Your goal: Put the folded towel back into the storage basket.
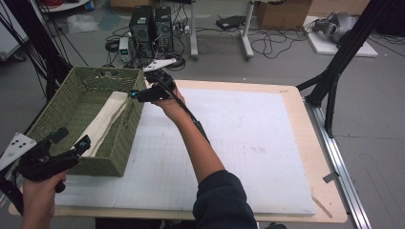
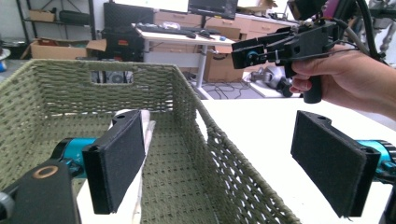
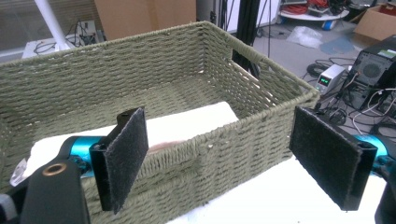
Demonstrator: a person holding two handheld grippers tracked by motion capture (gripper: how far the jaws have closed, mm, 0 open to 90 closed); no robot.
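Basket (image 1: 116, 143) wall sits between both grippers' wide-spread jaws.

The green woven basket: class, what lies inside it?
Inside the basket lies one folded white cloth, running along the side nearest the mat. The rest of the floor shows bare weave. Whatever sits under the cloth is covered.
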